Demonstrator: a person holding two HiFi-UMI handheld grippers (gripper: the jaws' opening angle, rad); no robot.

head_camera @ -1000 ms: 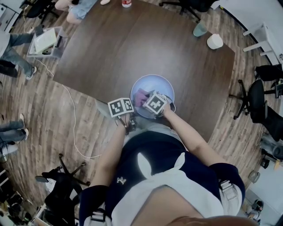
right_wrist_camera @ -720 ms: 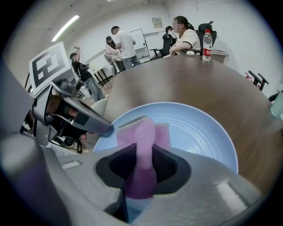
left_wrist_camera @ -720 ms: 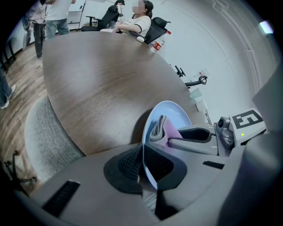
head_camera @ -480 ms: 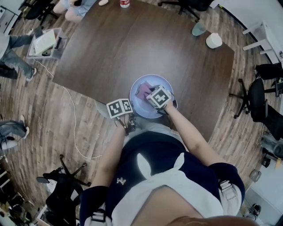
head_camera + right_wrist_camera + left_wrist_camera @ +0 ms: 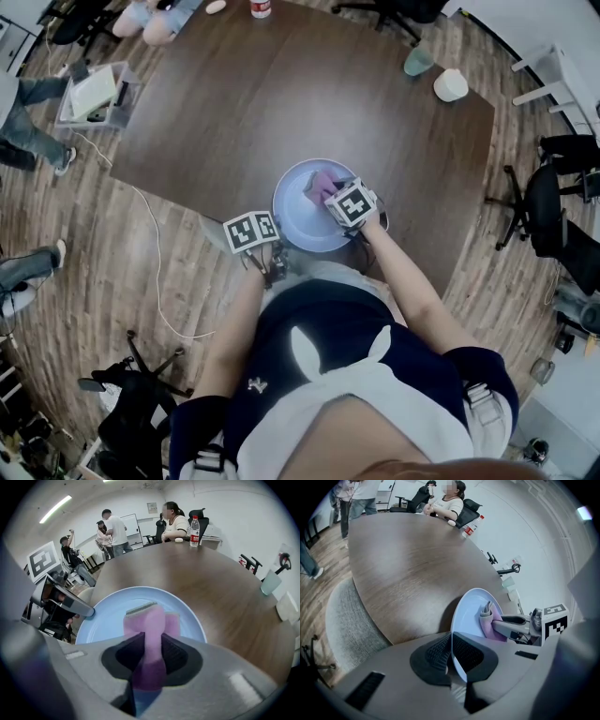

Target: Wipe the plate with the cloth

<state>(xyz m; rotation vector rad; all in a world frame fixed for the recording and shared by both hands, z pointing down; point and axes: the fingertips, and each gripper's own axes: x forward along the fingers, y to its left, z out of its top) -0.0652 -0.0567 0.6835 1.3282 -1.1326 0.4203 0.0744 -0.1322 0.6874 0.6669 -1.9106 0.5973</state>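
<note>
Clamping the left claw shut on the near rim of the plate, which is sitting at the desk edge closest to the person. Gripping the pink cloth in the right claw, jaws closed on a folded bunch of it. Pressing the cloth against the plate's right part in the head view, just inside the rim.

I count one blue plate, one pink cloth and two grippers: left gripper, right gripper. The one brown table carries one water bottle at its far edge, and one green cup and one white round object at far right.
</note>
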